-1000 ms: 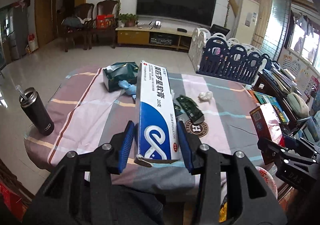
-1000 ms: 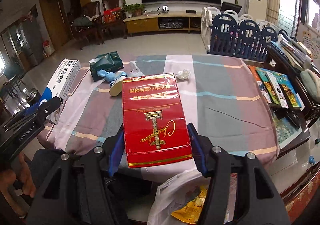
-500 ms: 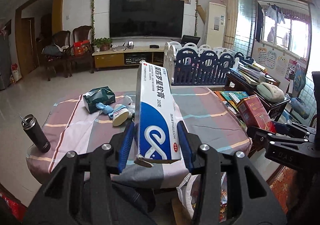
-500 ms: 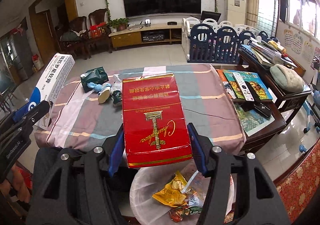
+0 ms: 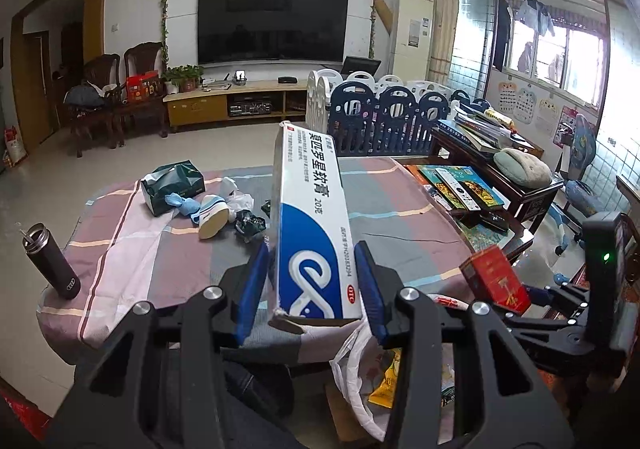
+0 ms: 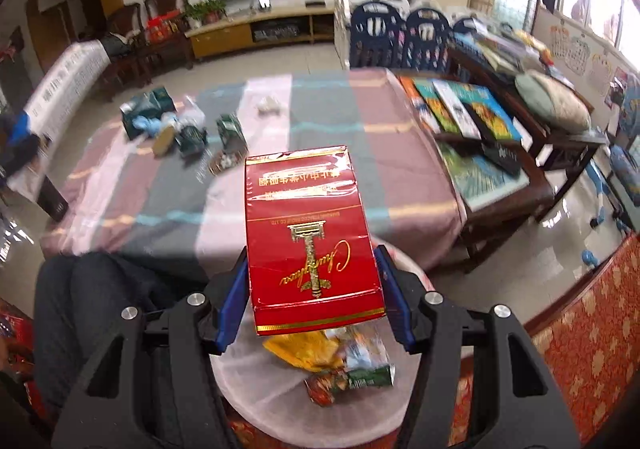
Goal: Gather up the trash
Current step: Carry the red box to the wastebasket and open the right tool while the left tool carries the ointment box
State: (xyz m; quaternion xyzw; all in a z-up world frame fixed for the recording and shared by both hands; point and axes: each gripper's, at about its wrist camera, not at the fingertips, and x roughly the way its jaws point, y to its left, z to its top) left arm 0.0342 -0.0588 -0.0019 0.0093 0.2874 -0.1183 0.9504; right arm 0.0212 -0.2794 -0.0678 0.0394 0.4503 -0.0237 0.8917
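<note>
My left gripper (image 5: 310,285) with fingers clamped on the blue-and-white ointment box (image 5: 310,225), box upright above the near edge of the striped surface (image 5: 168,249), my right gripper (image 6: 312,293) clamped on the red carton (image 6: 308,233), carton over the white-lined trash bag (image 6: 256,381), wrappers inside

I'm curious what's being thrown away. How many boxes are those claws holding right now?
2. A blue-and-white box sits clamped in the left claw; a red box sits in the right claw, above the trash bag. More litter remains on the table.
</note>
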